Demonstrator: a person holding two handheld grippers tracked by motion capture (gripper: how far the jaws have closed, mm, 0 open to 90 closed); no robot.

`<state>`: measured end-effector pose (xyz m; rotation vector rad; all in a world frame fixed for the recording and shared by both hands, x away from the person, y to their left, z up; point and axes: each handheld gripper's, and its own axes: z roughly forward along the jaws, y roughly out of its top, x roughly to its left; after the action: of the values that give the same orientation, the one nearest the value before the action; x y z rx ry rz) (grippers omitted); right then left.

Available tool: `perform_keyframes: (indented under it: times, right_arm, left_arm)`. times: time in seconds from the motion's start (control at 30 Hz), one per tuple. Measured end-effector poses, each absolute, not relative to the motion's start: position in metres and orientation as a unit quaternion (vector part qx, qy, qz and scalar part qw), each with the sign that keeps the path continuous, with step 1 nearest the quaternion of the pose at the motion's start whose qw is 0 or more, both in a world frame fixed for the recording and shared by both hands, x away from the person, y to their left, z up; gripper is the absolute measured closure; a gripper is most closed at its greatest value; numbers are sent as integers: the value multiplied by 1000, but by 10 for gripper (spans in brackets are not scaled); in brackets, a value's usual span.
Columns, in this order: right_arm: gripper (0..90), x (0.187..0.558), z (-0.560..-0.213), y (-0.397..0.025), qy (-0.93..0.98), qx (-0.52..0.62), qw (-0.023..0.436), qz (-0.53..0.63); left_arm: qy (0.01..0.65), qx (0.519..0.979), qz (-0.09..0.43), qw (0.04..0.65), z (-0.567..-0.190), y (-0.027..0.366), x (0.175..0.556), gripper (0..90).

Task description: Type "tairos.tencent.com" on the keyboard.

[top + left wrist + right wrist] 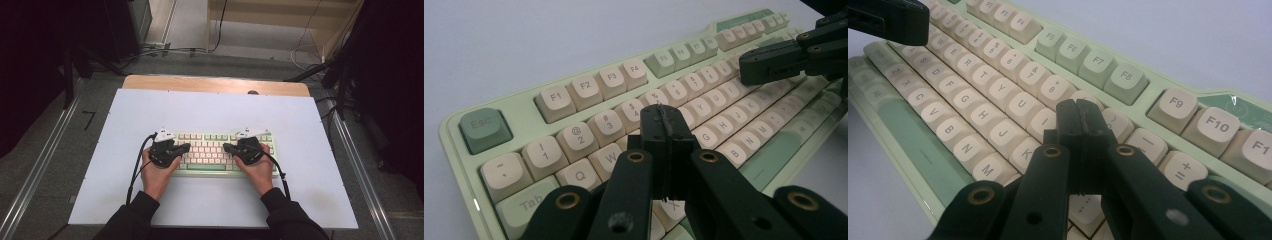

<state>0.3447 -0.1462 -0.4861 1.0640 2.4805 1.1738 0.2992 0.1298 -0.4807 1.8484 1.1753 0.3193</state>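
High view: pale green keyboard (215,150), cream keys, beneath each pressed-together hand-held gripper (186,147).

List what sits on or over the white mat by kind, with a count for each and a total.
Keyboard: 1
Tongs: 2, the left tongs and the right tongs, both shut over the keys
Hands: 2, the left hand and the right hand
Total: 5

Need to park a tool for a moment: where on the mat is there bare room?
The white mat is bare behind the keyboard, and on both flanks. Crowded: over the keys, where the left tool and right tool sit.
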Motion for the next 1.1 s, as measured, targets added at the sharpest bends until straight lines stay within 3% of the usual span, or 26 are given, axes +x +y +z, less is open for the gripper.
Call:
perform_keyframes:
  times: [1.1]
  right_arm:
    - [879,339,-475,-151,830,356,102,417]
  left_arm:
    - [483,744,123,445,-484,140,293,900]
